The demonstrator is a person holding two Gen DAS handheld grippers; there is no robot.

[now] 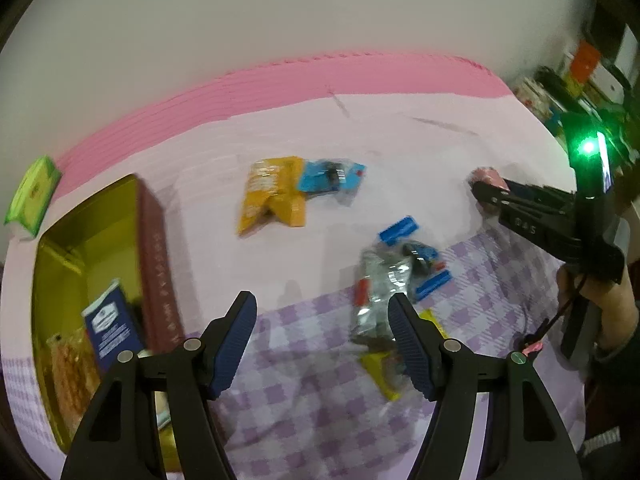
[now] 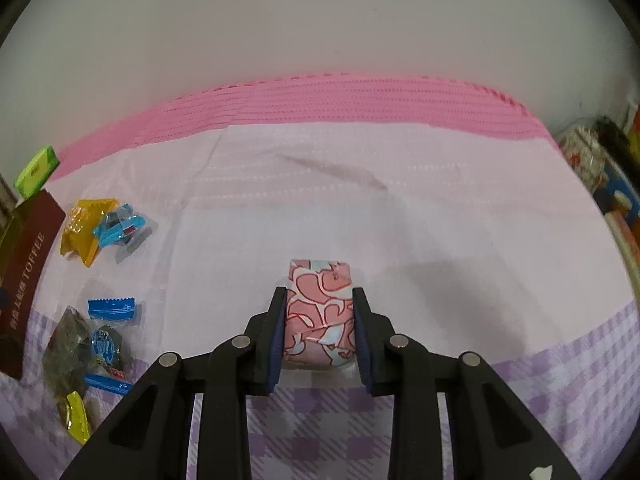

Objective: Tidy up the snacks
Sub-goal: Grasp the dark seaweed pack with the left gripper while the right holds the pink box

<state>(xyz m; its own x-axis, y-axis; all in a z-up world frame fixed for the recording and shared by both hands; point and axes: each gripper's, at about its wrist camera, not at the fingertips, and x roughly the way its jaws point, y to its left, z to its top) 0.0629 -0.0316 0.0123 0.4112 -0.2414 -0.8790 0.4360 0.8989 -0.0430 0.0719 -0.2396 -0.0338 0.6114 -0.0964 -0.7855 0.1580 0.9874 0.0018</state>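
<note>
- The desk [image 2: 400, 208], lying under a pale pink cloth with a darker pink band at the far side and a lilac check near the camera, is carrying everything here.
- A long tin box [image 1: 154, 256] is sitting at the left edge, gold inside and dark red outside, with "TOFFEE" lettered on its side; a navy packet [image 1: 112, 326] and a clear bag of brownish snacks [image 1: 68, 372] are lying inside it.
- The left gripper [image 1: 322, 344] is hanging over the check cloth with its fingers spread wide and nothing between them.
- The right gripper [image 2: 319, 332] is clenching a pink heart-print snack pack [image 2: 320, 312]; the blue pads are pressing both its sides, and whether it is resting on the pink cloth or raised off it I cannot tell.
- A hand [image 1: 600, 300] is gripping that tool's handle at the right edge of the left wrist view.
- A yellow snack bag [image 1: 272, 196] is lying mid-desk, touching a light-blue wrapped snack [image 1: 330, 176].
- A silvery clear pack [image 1: 378, 292] is lying nearer, touching a blue-ended clear wrapper [image 1: 416, 256] holding something dark.
- A small yellow wrapper [image 1: 384, 372] is lying just beside the silvery pack on the check cloth.
- A green packet [image 1: 34, 192] is resting beyond the tin, on the far left.
</note>
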